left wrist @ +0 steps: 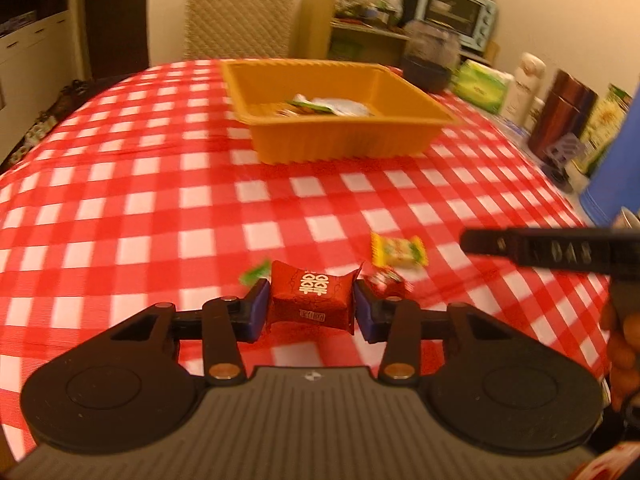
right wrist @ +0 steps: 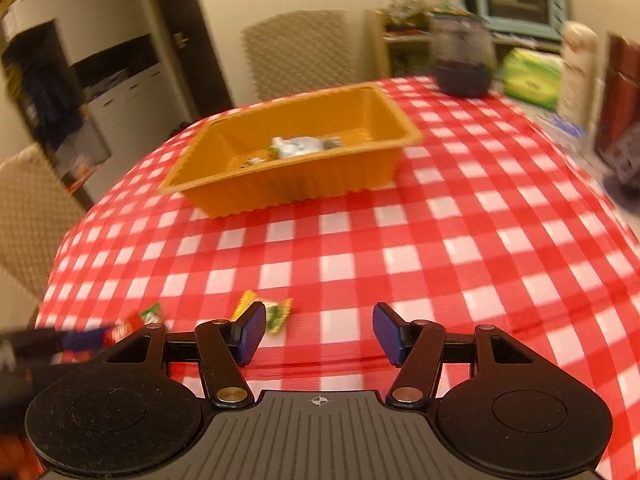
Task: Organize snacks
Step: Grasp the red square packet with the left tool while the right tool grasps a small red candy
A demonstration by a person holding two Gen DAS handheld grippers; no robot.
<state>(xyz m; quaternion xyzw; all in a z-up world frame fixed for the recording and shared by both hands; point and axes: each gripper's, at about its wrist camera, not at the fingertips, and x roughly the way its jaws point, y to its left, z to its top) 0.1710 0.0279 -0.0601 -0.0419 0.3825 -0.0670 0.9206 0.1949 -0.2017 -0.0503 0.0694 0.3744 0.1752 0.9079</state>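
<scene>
My left gripper (left wrist: 311, 309) is shut on a red wrapped candy (left wrist: 312, 298) with white characters, held just above the checkered tablecloth. Behind it lie a green candy (left wrist: 253, 273), a small red candy (left wrist: 386, 283) and a yellow-green snack packet (left wrist: 398, 251). The orange tray (left wrist: 340, 136) stands farther back with several snacks inside. My right gripper (right wrist: 319, 334) is open and empty above the cloth. The yellow-green packet (right wrist: 276, 314) lies just beyond its left finger. The tray (right wrist: 296, 184) is ahead to the left. The right gripper's finger (left wrist: 540, 250) shows in the left view.
The red-and-white tablecloth (right wrist: 440, 240) covers the table. Along the right edge stand a dark jar (left wrist: 430, 58), a green tissue pack (left wrist: 482, 86), a white bottle (left wrist: 524, 88) and a brown canister (left wrist: 560, 116). A quilted chair (left wrist: 238, 18) is behind the table.
</scene>
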